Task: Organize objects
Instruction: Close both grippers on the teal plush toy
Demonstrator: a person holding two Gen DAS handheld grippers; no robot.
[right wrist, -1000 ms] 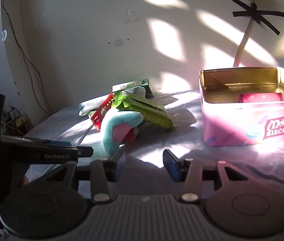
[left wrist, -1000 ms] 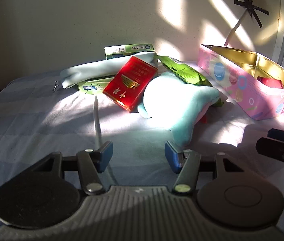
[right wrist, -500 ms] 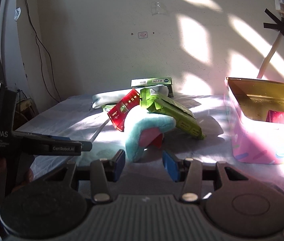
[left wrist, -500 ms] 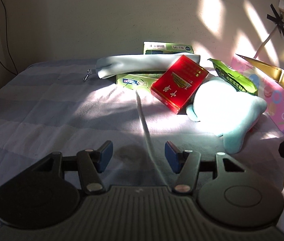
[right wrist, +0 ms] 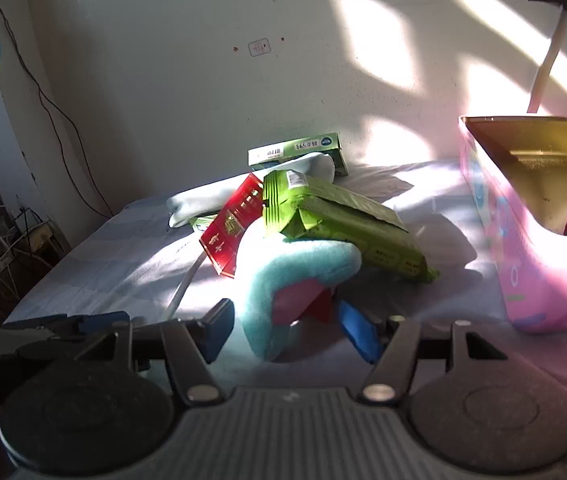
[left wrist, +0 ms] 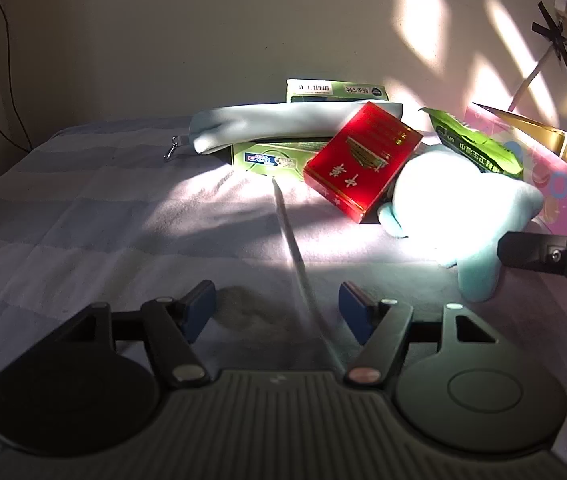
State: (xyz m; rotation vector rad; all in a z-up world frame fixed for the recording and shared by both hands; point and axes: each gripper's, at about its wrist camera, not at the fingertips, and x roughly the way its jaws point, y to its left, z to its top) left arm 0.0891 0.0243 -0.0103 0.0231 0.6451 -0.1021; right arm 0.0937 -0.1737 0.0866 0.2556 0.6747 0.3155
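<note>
While the left gripper (left wrist: 277, 312) hangs low over the pale quilted bed (left wrist: 83, 216) with its jaws opening and holding nothing, the slim white pen (left wrist: 289, 240) runs from the heap toward the gap between them, so a careless close could catch bedding with it or flick it aside. Beyond it, the shiny red carton (left wrist: 363, 160) leans on the green toothpaste box (left wrist: 267, 158) and the grey-blue pouch (left wrist: 283, 124); pulling any one of these could tip the rest. From the right wrist view, the right gripper (right wrist: 283, 330) is also opening, fairly wide, with the lower lobe of the teal plush toy with a pink-red patch (right wrist: 295, 280) between the blue pads, though I cannot tell whether they touch it. Because the crinkled green snack bag (right wrist: 343, 224) rests on that toy, lifting it may slide the bag off. A soft grip could also slip before reaching the pink biscuit tin (right wrist: 523, 264), which stands open nearby on the right.
</note>
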